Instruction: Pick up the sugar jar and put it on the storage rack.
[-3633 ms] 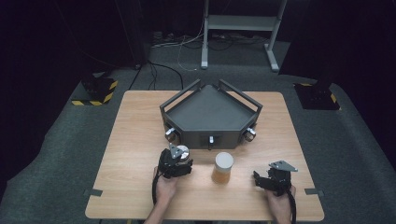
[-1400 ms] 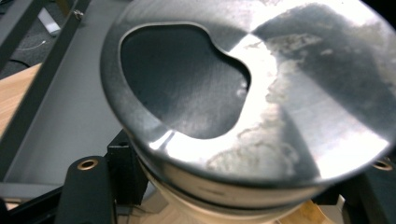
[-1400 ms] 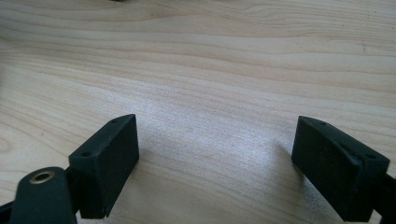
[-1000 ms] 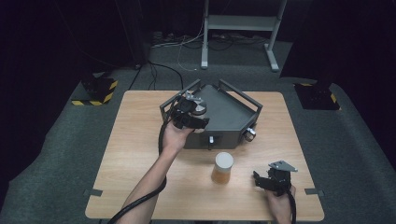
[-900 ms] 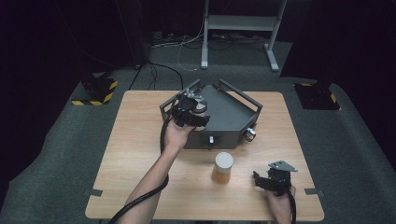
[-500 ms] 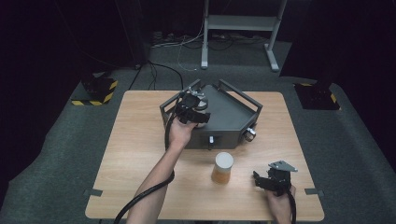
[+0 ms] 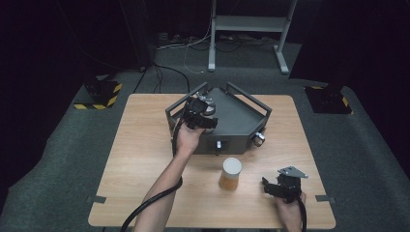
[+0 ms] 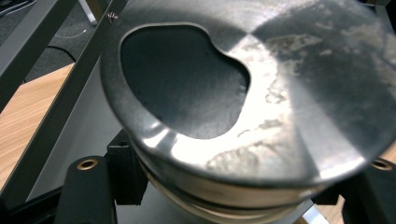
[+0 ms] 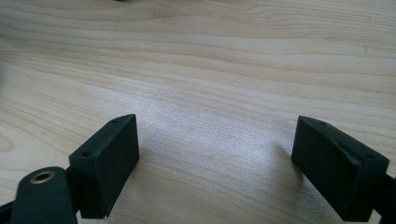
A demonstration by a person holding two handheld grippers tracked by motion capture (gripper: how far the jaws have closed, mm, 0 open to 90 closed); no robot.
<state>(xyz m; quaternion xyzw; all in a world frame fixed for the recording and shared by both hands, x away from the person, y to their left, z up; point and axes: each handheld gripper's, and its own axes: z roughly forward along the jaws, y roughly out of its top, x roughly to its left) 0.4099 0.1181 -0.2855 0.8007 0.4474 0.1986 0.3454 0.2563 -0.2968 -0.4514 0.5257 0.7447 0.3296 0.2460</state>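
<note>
Dark room, wooden surface [image 7: 145, 145]. Left claw [image 7: 200, 110] is clenched on a metal lid [image 8: 243, 107], held over the grey tray [image 7: 237, 113], probably for setting down inside. Right claw [image 7: 283, 186] rests released near the cup [image 7: 230, 173], idle.

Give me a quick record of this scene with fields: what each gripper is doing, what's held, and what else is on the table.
left gripper: shut on the round metal part, held over the dark grey fixture
held part: shiny disc-shaped face with a dark curved recess
right gripper: open, nothing between its jaws, over bare wood at the near right of the table
cup: upright, white-topped, in front of the fixture, untouched
fixture: railed angular tray at the table's far middle
</note>
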